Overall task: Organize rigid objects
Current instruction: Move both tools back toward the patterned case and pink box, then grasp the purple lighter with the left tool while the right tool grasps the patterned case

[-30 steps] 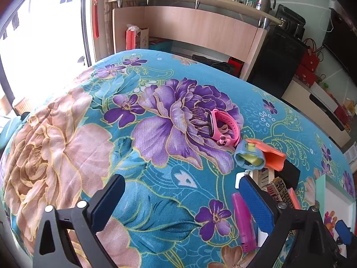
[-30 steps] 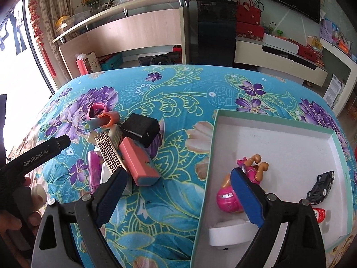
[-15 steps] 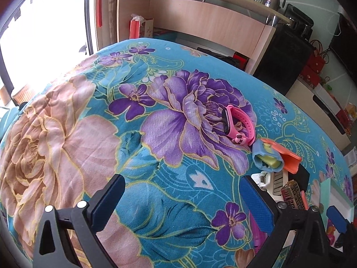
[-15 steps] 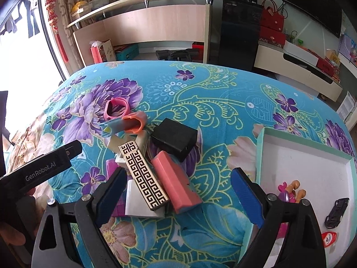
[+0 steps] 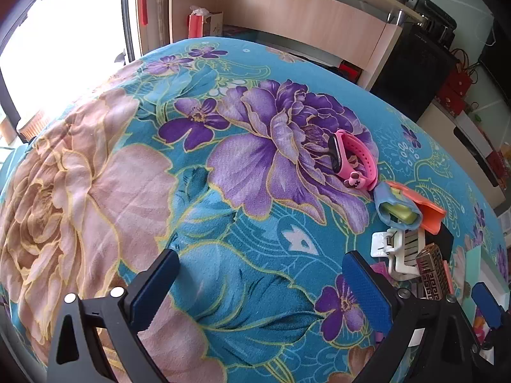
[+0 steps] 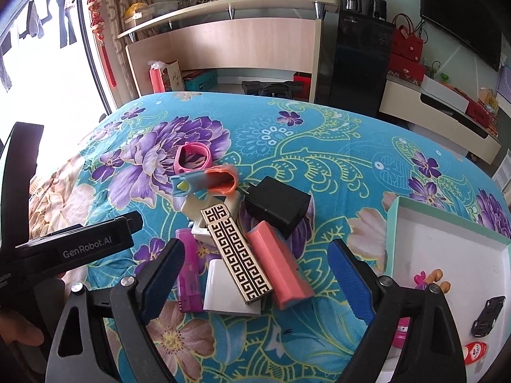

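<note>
Both claws empty with jaws wide apart: right gripper [image 6: 255,274] over the pile, left gripper [image 5: 260,282] over bare cloth beside it. Few toys, incl. a car [image 6: 488,316], already sit in the tray [image 6: 447,223]. Most remains, I'd judge: patterned bar [image 6: 236,253], pink block [image 6: 279,265], black box [image 6: 278,206], farther the band [image 6: 191,159].

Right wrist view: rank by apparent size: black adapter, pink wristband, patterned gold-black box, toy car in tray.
1. patterned gold-black box, the longest, though also nearest the camera
2. black adapter
3. pink wristband, close to the adapter in looks and farther away, so that order is unsure
4. toy car, clearly the smallest
</note>
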A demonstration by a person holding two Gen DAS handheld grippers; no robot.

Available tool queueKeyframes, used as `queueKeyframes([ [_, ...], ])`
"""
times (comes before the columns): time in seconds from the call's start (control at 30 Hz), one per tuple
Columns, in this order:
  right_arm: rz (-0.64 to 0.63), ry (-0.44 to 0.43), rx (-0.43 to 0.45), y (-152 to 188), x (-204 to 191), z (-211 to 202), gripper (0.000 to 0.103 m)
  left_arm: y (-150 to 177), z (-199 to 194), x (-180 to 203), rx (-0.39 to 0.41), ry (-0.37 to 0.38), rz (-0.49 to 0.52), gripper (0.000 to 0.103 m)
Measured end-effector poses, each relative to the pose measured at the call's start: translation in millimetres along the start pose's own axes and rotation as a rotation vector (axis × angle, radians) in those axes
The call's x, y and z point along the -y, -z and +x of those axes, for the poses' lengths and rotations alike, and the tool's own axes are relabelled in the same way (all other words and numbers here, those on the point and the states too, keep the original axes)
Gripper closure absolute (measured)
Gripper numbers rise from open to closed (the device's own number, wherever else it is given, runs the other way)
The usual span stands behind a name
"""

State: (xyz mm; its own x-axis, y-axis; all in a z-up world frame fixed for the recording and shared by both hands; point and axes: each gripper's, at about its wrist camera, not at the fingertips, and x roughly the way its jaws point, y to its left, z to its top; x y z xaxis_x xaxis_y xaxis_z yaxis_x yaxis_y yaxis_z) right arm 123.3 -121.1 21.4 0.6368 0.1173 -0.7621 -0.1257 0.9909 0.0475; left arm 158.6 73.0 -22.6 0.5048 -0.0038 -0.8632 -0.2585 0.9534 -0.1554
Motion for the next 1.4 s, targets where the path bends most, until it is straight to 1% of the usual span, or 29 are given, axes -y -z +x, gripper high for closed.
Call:
queueKeyframes([
  [0.03, 0.0, -0.007, -0.007, 0, 0, 1, 0.018, 0, 1, 0, -0.004, -0.005, 0.001, 0.0],
  [0.1, 0.001, -0.022, -0.024, 2, 0, 5, 0.029, 0, 2, -1, -0.01, -0.011, 0.0, 0.0],
  [0.2, -0.002, -0.021, -0.036, 4, 0, 7, 0.033, 0, 2, -2, -0.012, -0.01, 0.0, 0.0],
  [0.3, 0.0, -0.041, -0.027, 4, 0, 3, 0.039, 1, 2, -1, -0.018, -0.013, 0.006, 0.0],
  [0.37, -0.004, -0.048, -0.024, 4, -1, 2, 0.041, 1, 2, 1, -0.02, -0.015, 0.011, 0.0],
  [0.4, -0.008, -0.052, -0.025, 4, -2, 3, 0.043, 1, 2, 1, -0.021, -0.014, 0.013, 0.0],
  [0.43, -0.012, -0.059, -0.028, 4, -3, 3, 0.049, 1, 2, 2, -0.022, -0.013, 0.015, 0.0],
  [0.47, -0.016, -0.066, -0.031, 5, -4, 4, 0.052, 1, 2, 2, -0.022, -0.012, 0.016, 0.0],
  [0.57, -0.034, -0.076, -0.03, 5, -8, 4, 0.053, 2, 2, 3, -0.025, -0.012, 0.023, 0.0],
  [0.67, -0.033, -0.068, -0.04, 5, -7, 9, 0.054, 2, 2, 4, -0.027, -0.008, 0.03, 0.0],
  [0.73, -0.021, -0.08, -0.061, 6, -4, 13, 0.064, 3, 2, 5, -0.028, -0.006, 0.037, 0.0],
  [0.83, -0.017, -0.092, -0.067, 7, -5, 16, 0.069, 3, 2, 7, -0.031, -0.008, 0.045, 0.0],
  [0.9, -0.009, -0.106, -0.064, 6, -5, 16, 0.069, 3, 2, 7, -0.032, -0.009, 0.05, 0.0],
  [1.0, -0.004, -0.103, -0.066, 6, -5, 19, 0.074, 4, 2, 11, -0.034, -0.005, 0.067, 0.0],
  [1.1, 0.0, -0.094, -0.063, 6, -3, 16, 0.082, 6, 2, 18, -0.037, 0.006, 0.1, 0.0],
  [1.17, 0.01, -0.08, -0.067, 6, 1, 16, 0.082, 8, 1, 24, -0.04, 0.015, 0.126, 0.0],
  [1.27, 0.054, -0.086, -0.075, 8, 12, 15, 0.082, 11, 2, 33, -0.046, 0.028, 0.167, 0.0],
  [1.33, 0.064, -0.06, -0.078, 9, 17, 13, 0.082, 13, 2, 40, -0.049, 0.031, 0.195, 0.0],
  [1.4, 0.075, -0.054, -0.083, 11, 23, 11, 0.082, 15, 3, 48, -0.05, 0.032, 0.227, 0.0],
])
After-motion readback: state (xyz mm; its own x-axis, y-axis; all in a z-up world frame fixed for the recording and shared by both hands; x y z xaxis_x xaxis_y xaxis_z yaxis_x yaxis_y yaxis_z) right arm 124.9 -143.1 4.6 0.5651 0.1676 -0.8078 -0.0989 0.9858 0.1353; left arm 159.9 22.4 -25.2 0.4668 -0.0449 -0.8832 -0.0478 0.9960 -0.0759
